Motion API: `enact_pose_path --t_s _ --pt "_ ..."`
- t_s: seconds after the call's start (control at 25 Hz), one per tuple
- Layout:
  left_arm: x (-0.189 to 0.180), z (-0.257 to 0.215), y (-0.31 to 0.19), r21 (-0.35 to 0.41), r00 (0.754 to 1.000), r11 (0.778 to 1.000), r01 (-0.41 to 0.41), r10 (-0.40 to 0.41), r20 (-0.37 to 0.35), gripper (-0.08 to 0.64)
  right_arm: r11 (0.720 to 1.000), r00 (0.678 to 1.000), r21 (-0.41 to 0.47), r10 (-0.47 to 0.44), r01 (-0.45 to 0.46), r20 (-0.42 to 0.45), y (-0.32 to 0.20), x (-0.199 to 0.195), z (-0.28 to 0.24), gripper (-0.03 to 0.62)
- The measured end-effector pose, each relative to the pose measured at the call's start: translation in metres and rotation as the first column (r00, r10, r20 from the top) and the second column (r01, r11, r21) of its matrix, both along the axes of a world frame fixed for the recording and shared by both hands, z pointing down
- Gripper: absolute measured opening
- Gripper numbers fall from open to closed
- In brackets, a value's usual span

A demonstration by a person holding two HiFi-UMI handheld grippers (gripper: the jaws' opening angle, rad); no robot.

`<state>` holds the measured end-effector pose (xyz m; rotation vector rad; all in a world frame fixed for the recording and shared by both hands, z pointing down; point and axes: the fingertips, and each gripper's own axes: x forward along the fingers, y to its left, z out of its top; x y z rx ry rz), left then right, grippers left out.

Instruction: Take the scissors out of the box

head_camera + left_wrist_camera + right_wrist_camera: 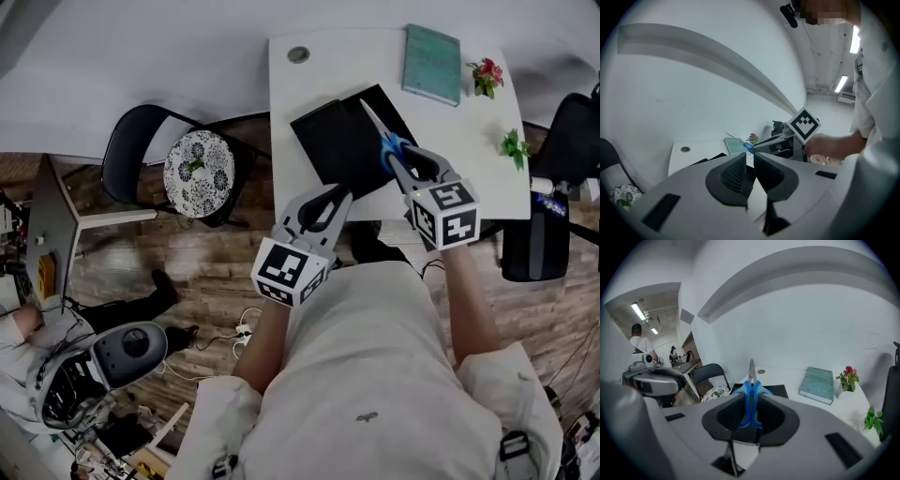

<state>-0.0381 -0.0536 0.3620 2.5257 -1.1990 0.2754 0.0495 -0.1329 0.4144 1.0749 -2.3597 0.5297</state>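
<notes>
Right gripper (401,157): clenched across blue-handled steel scissors (385,134) at the handles so blades point away, apparently raised over flat black box (339,142). Left gripper (336,195): closed, empty, held back.

Teal book (432,64) lying ahead of the right claw (405,159), red flower (486,75) and green sprig (514,145) off to its right, chair (129,141) with flowery cushion (199,173) way out left.

Bright, even indoor light; fisheye warp w/ dark corners
</notes>
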Motion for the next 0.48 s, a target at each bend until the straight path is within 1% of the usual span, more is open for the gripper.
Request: enact_pose_path --t_s 0.12,0.2,0.48 --pt "-0.008 -0.001 0.007 -0.001 0.999 0.999 -0.035 0.035 -0.002 0.061 0.999 0.998 0.015 0.028 -0.029 0.057 0.014 -0.006 -0.009 0.091" --pt "-0.013 0.0 0.012 -0.004 0.998 0.998 -0.056 0.056 -0.002 0.06 0.999 0.994 0.009 0.052 -0.053 0.099 0.025 -0.011 -0.013 0.091" --pt "-0.023 -0.003 0.022 0.008 0.988 0.989 -0.15 0.151 -0.016 0.06 0.989 0.968 -0.012 0.146 -0.147 0.204 0.062 -0.02 -0.022 0.091"
